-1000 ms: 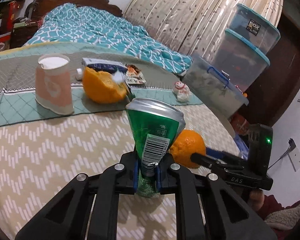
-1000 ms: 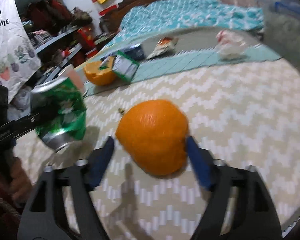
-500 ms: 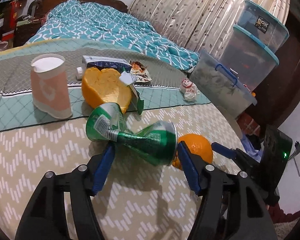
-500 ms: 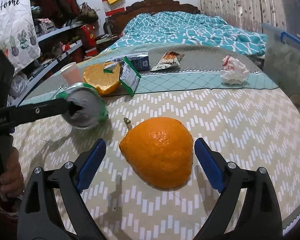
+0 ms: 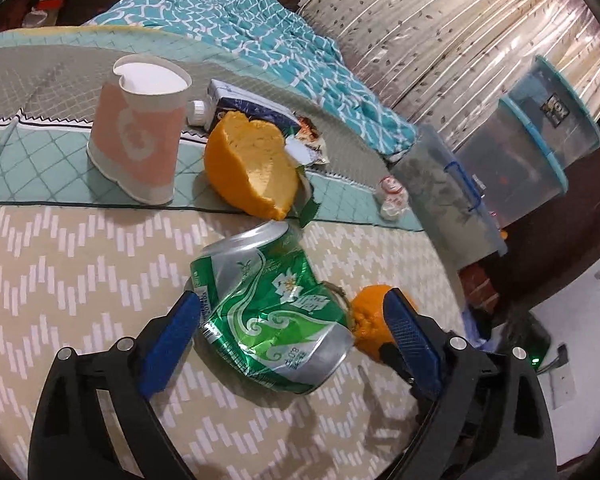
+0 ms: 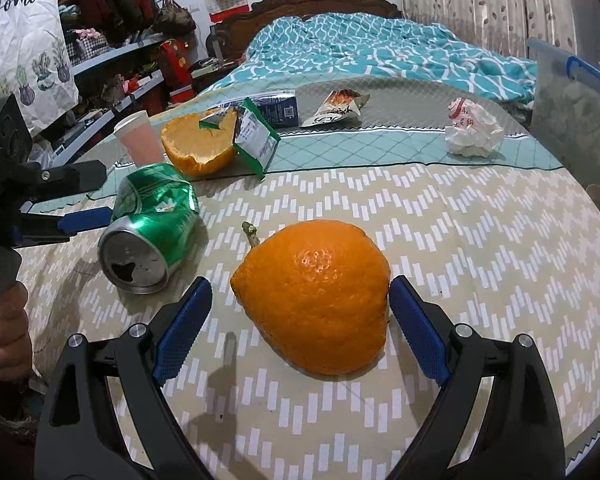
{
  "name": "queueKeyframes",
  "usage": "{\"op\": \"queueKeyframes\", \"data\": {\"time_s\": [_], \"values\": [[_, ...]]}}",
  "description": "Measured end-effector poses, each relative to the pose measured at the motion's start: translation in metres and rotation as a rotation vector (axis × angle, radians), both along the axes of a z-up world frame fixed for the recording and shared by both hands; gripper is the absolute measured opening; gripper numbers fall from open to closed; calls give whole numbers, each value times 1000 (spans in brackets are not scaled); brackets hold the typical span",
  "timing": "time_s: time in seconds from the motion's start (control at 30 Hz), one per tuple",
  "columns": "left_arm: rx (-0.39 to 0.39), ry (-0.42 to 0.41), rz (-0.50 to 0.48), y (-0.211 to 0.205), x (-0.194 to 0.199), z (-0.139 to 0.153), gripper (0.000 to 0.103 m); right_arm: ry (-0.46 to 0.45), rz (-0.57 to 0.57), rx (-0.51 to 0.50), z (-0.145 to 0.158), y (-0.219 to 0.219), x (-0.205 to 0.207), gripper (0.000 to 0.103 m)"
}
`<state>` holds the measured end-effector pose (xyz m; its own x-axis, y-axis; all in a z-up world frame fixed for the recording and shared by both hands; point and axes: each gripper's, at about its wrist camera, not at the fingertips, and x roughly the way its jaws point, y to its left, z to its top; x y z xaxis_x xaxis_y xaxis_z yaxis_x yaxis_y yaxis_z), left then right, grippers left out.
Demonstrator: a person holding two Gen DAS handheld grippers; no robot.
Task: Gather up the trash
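A crushed green can (image 5: pixel 272 312) lies on its side on the zigzag tablecloth (image 5: pixel 60 280), between the open jaws of my left gripper (image 5: pixel 292 328), which does not hold it. It also shows in the right wrist view (image 6: pixel 152 224). A whole orange (image 6: pixel 316 296) sits between the open jaws of my right gripper (image 6: pixel 300 320), loose on the cloth; it also shows in the left wrist view (image 5: pixel 370 320). Further back lie an orange peel half (image 6: pixel 198 148), a green wrapper (image 6: pixel 256 140), a pink paper cup (image 5: pixel 140 128), a blue carton (image 6: pixel 276 106), a snack wrapper (image 6: pixel 338 110) and a crumpled paper ball (image 6: pixel 472 128).
A teal runner (image 6: pixel 380 148) crosses the table's far side. Stacked plastic storage boxes (image 5: pixel 520 152) stand right of the table. A bed with a teal quilt (image 6: pixel 380 48) lies behind. The table edge is close on the right.
My left gripper opened and let go of the can, which dropped from upright to lying on its side. My right gripper stayed open around the orange.
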<state>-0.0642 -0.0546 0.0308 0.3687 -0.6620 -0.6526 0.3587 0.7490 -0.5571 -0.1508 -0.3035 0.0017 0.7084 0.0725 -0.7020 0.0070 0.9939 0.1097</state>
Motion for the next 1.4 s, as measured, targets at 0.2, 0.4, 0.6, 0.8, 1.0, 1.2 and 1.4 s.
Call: {"op": "queueKeyframes", "data": {"time_s": [0.2, 0.4, 0.6, 0.8, 1.0, 1.2, 1.4], "values": [[53, 34, -14, -13, 5, -16, 43, 6, -5, -29, -1, 0, 1, 67], [68, 86, -76, -27, 1, -36, 8, -2, 2, 32, 1, -9, -6, 41], [47, 70, -102, -37, -3, -28, 8, -24, -86, 88, 4, -37, -17, 39], [14, 96, -57, -33, 6, -25, 50, -29, -123, 126, 3, -51, -18, 39], [-18, 109, -65, -39, 9, -21, 63, -76, -134, 111, 19, -58, -7, 39], [-30, 127, -76, -60, 19, -23, 63, -48, -107, 159, 16, -55, 19, 39], [1, 112, -54, -70, 24, -32, 36, -16, -31, 161, 4, -27, 15, 39]]}}
